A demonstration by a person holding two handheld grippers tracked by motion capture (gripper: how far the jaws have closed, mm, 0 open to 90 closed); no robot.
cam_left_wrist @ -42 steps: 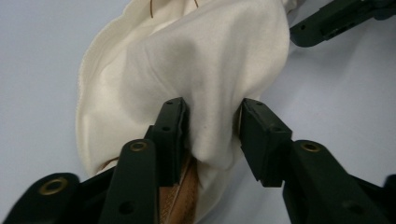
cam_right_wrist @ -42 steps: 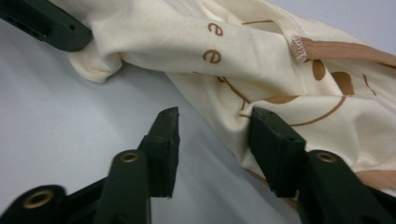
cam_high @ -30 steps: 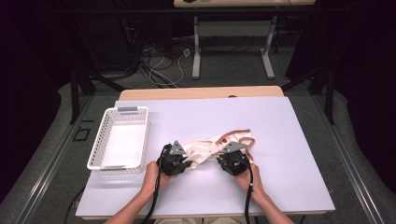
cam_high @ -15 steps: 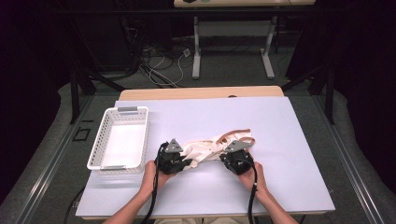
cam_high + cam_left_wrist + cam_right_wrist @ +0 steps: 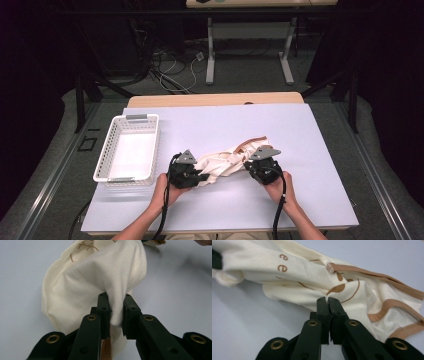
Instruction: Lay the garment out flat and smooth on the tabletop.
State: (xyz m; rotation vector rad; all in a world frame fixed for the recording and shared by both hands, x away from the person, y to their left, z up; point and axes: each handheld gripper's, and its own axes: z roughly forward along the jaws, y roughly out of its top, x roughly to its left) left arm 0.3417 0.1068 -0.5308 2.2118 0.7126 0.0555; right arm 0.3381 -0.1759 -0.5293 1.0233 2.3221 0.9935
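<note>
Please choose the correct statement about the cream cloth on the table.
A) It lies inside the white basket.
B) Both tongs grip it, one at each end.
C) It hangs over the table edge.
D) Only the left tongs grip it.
B: the left tongs pinch a fold of the cream cloth, and the right tongs are shut on its other end, beside the white basket.

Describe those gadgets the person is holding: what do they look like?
Each hand carries a chunky black gripper: the left gripper and the right gripper. Each has two straight black jaws with brass-coloured rivets, seen in the gripper views. A grey three-cornered plate sits on top of each, and a black cable trails back along each forearm. The forearms are bare; no sleeves show.
</note>
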